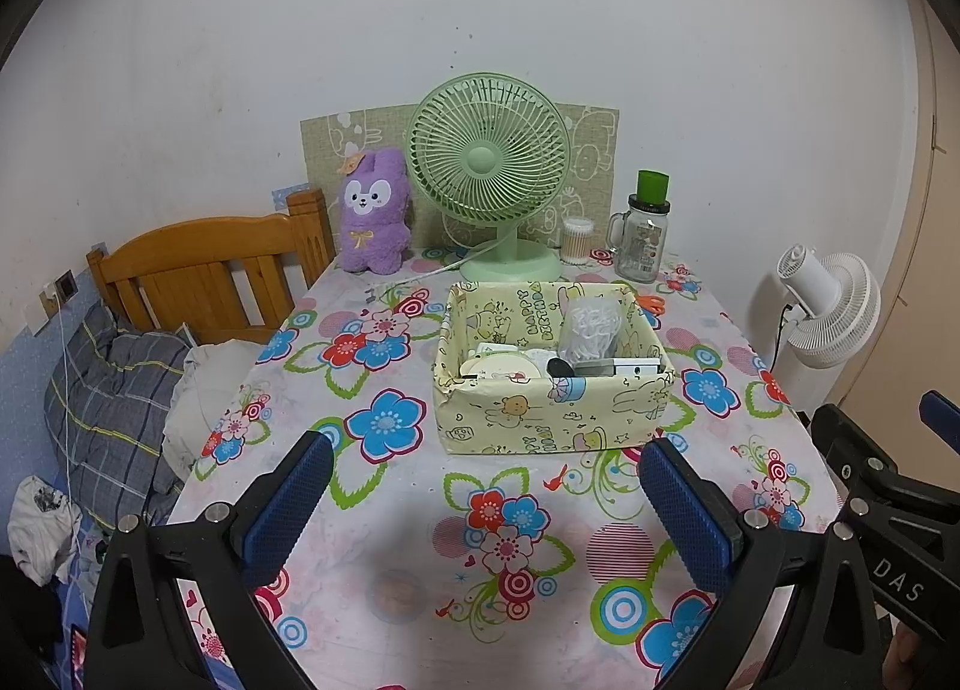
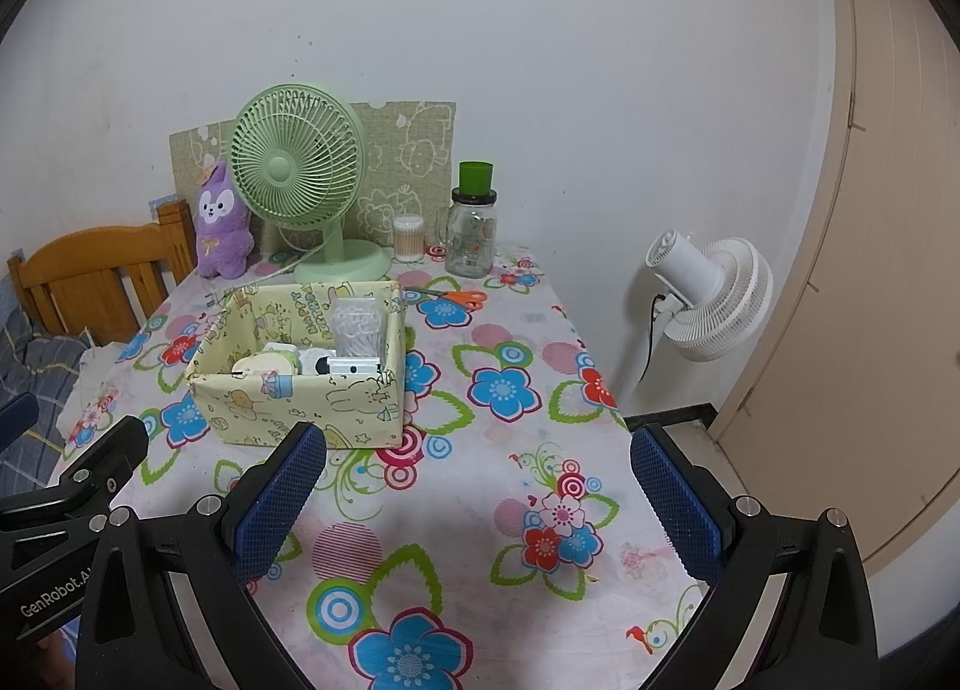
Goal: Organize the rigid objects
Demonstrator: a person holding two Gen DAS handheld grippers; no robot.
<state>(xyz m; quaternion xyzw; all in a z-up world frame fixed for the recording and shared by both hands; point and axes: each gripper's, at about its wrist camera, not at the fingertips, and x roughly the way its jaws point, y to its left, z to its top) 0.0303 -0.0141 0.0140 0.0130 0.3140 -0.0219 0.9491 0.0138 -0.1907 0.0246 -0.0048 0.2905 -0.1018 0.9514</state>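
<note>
A yellow cartoon-print box (image 1: 552, 417) (image 2: 312, 399) stands mid-table and holds a clear bag of white pieces (image 1: 591, 330) (image 2: 357, 327), a round cream item (image 1: 501, 369) and a silver-white flat item (image 2: 354, 367). Orange-handled scissors (image 2: 459, 298) (image 1: 651, 304) lie on the cloth behind the box to its right. A glass jar with a green cap (image 1: 645, 234) (image 2: 472, 228) and a cotton swab tub (image 1: 577, 240) (image 2: 408, 239) stand at the back. My left gripper (image 1: 486, 471) hangs open in front of the box, empty. My right gripper (image 2: 479, 459) is open too, right of the box, holding nothing.
A green desk fan (image 1: 489, 162) (image 2: 300, 162) and a purple plush (image 1: 375, 210) (image 2: 221, 222) stand against the back wall. A wooden bed frame (image 1: 210, 264) with bedding lies left of the floral-cloth table (image 1: 516, 534). A white floor fan (image 2: 714, 294) stands right, by a beige door (image 2: 888, 270).
</note>
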